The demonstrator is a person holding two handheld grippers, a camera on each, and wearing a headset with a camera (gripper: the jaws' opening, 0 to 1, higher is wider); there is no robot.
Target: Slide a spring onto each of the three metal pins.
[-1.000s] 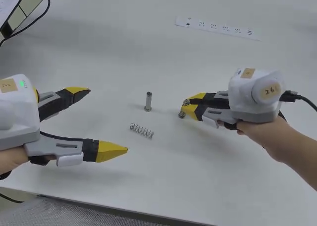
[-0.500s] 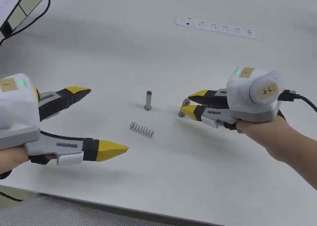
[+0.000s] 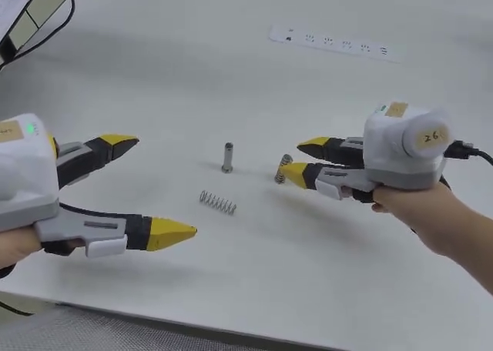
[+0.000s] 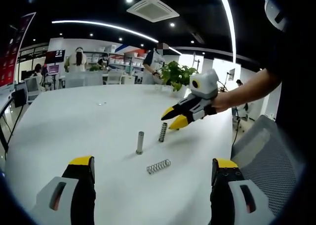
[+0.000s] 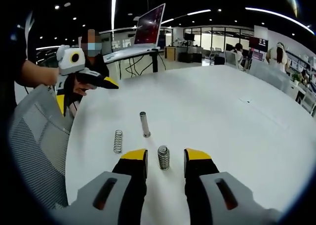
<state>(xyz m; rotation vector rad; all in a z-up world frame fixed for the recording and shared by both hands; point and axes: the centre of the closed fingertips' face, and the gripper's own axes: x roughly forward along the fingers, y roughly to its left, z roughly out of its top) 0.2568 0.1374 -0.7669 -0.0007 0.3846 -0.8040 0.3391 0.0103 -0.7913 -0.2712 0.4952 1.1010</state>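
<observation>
White laminate covers the table, and both grippers hover low over it, pointing toward each other. The right gripper, held in a hand, has its yellow-tipped jaws a little apart and clamps nothing. The pin with a spring on it stands upright just off its tips. In the right gripper view this pin sits in line with the gap between the jaws, with a slim clearance on either side and no contact. Farther out along the right gripper's pointing line, a bit toward its left jaw, the bare pin stands upright on its small base, apart from the sprung one. The loose spring lies flat on the table, off beyond the right gripper's left jaw and near the bare pin without touching it.

The left gripper has its jaws spread wide, with nothing between them. In its own view the loose spring lies just ahead of the open jaws, roughly centred between them. The bare pin stands a little beyond it, and the sprung pin stands farther still, close under the other gripper's tips. Well beyond both grippers, a power strip lies flat on the table.
</observation>
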